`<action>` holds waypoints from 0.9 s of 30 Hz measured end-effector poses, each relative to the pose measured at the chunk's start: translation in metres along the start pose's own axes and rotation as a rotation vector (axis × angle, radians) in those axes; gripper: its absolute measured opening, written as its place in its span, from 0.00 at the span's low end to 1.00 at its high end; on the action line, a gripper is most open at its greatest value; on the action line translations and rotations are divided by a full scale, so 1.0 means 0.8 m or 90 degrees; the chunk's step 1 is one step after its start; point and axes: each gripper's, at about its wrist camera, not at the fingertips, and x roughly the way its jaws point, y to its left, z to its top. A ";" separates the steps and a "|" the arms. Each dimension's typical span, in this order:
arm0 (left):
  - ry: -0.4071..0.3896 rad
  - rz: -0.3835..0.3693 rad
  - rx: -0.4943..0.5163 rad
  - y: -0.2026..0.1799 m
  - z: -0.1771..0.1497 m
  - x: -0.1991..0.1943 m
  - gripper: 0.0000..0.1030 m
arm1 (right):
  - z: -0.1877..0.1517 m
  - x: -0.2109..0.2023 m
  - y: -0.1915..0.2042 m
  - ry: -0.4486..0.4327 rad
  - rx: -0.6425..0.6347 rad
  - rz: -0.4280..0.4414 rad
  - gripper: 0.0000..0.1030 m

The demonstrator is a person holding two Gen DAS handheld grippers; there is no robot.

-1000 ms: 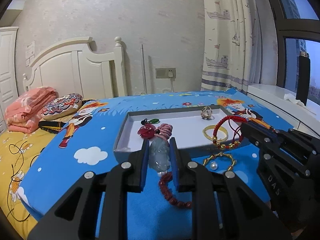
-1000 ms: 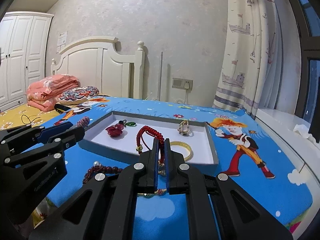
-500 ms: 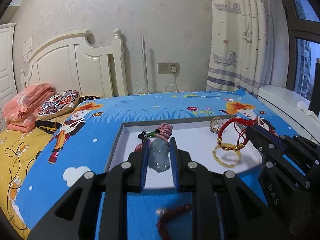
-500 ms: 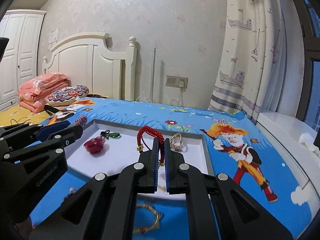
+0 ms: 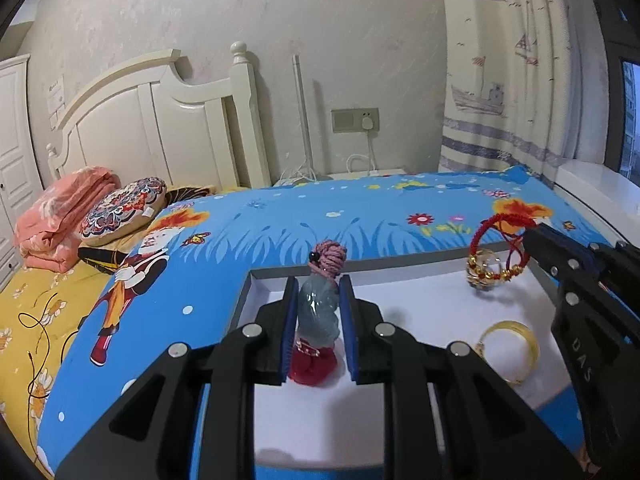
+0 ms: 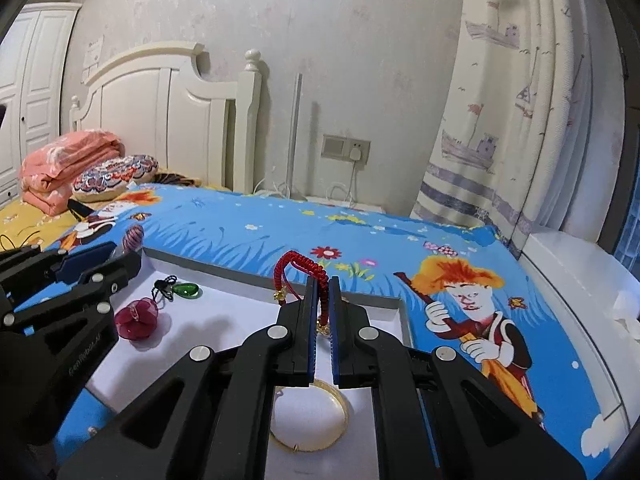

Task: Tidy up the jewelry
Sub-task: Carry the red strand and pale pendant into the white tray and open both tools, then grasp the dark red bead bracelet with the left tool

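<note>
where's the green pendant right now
In the right wrist view the green pendant lies in the tray's far left corner, just behind the red flower.

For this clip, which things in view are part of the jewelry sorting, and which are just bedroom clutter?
Part of the job:
- white tray
- jade pendant, in the left hand-held gripper
- red cord bracelet, in the right hand-held gripper
- gold bangle
- green drop pendant
- red flower piece

Lying about:
- patterned cushion
- folded pink blanket
</note>
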 end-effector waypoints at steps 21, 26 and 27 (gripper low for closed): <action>-0.035 0.014 0.011 0.025 -0.015 -0.033 0.70 | -0.030 -0.029 -0.043 0.033 0.003 0.008 0.43; -0.028 0.005 -0.026 0.057 -0.029 -0.058 0.71 | -0.048 -0.059 -0.049 0.024 0.035 0.019 0.44; -0.026 0.005 -0.031 0.062 -0.032 -0.062 0.71 | -0.052 -0.065 -0.048 0.022 0.036 0.021 0.44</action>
